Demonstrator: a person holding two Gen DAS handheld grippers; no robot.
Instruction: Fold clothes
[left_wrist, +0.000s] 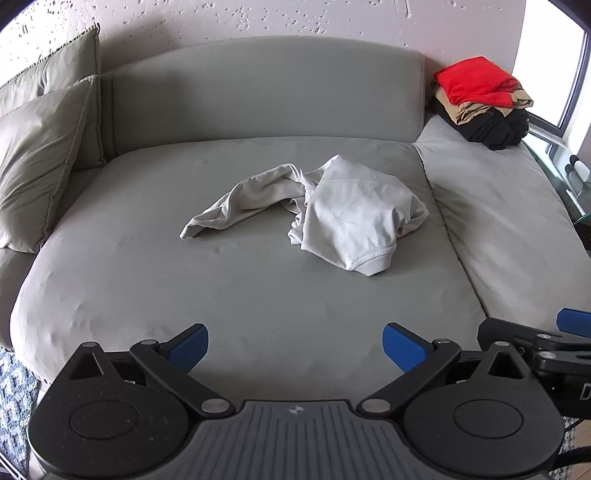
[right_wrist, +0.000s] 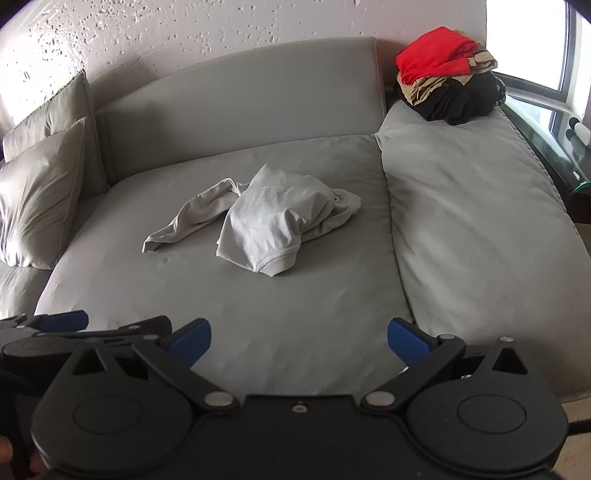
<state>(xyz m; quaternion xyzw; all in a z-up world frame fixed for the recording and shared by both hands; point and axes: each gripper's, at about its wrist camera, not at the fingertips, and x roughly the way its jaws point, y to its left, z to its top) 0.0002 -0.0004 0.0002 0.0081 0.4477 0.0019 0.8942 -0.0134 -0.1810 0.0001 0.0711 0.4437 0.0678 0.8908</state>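
Note:
A crumpled light grey garment (left_wrist: 325, 210) lies in the middle of the grey sofa seat (left_wrist: 147, 280); it also shows in the right wrist view (right_wrist: 266, 221). My left gripper (left_wrist: 295, 349) is open and empty, held above the front of the seat, well short of the garment. My right gripper (right_wrist: 299, 347) is open and empty too, beside the left one. Part of the right gripper (left_wrist: 554, 343) shows at the right edge of the left wrist view, and the left gripper (right_wrist: 55, 328) at the left edge of the right wrist view.
A pile of clothes with a red piece on top (left_wrist: 480, 99) sits at the back right of the sofa (right_wrist: 443, 70). Two grey cushions (left_wrist: 40, 155) lean at the left. A glass side table (left_wrist: 569, 173) stands at the right by the window.

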